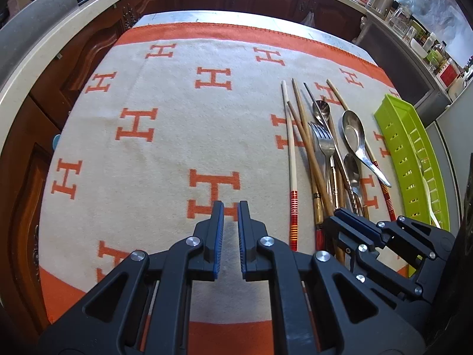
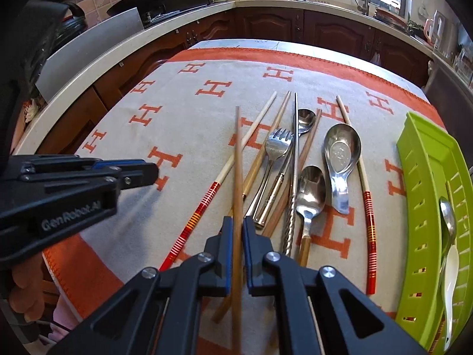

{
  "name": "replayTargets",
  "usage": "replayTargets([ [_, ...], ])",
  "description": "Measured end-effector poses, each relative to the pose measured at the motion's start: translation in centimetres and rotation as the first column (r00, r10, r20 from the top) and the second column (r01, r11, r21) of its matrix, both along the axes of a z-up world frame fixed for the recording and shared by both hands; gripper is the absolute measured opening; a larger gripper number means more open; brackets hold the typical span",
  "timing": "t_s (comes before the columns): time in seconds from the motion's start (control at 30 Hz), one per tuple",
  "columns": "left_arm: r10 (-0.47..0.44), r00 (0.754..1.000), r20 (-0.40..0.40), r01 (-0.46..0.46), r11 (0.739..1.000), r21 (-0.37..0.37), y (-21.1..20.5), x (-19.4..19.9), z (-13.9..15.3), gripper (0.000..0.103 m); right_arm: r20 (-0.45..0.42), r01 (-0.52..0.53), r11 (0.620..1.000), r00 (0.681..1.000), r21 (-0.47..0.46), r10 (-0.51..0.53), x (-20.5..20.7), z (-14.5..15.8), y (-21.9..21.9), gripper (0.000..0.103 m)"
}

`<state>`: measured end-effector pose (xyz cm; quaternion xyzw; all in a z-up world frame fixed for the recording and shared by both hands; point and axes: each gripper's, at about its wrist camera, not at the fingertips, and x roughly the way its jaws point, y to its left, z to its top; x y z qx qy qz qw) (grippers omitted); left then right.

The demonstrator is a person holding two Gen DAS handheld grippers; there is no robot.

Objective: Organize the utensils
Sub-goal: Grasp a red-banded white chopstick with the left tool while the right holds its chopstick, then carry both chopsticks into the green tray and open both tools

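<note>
We have two spoons [image 2: 448, 236] in the green tray [image 2: 414, 159]; our right tongs [image 2: 236, 224] clamp a wooden chopstick [image 2: 237, 159], left tongs [image 1: 230, 207] together and empty, and the utensil pile [image 2: 295, 159] waits on the bench.

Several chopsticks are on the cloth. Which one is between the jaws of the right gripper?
The plain brown wooden chopstick, clamped in the right gripper. It has no red-striped end and its tip rises over the pile; the other chopsticks lie flat on the cloth.
</note>
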<state>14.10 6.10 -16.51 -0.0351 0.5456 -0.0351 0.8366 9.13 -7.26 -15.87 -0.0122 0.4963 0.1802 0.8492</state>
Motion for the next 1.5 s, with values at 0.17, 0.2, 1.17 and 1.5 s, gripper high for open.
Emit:
replayTargets([
  [0.17, -0.029, 1.0, -0.001, 0.029, 1.0, -0.009, -1.0, 0.2, -0.4, 0.006, 0.006, 0.031, 0.996, 0.999, 0.078, -0.032, -0.1, 0.8, -1.4, 0.006],
  [0.2, -0.037, 0.999, -0.002, 0.037, 0.999, -0.015, -1.3, 0.3, -0.5, 0.006, 0.016, 0.037, 0.995, 0.999, 0.093, -0.039, -0.1, 1.2, -1.8, 0.006],
  [1.17, -0.086, 0.996, -0.013, 0.084, 0.99, -0.112, -5.3, 2.0, -1.6, 0.006, 0.063, 0.097, 0.974, 0.992, 0.204, -0.112, -1.3, 3.4, -5.7, 0.006],
  [1.5, -0.108, 0.994, -0.015, 0.107, 0.993, -0.046, -6.4, 2.2, -2.5, 0.006, 0.05, 0.105, 0.97, 0.992, 0.221, -0.119, -1.4, 3.1, -6.3, 0.006],
])
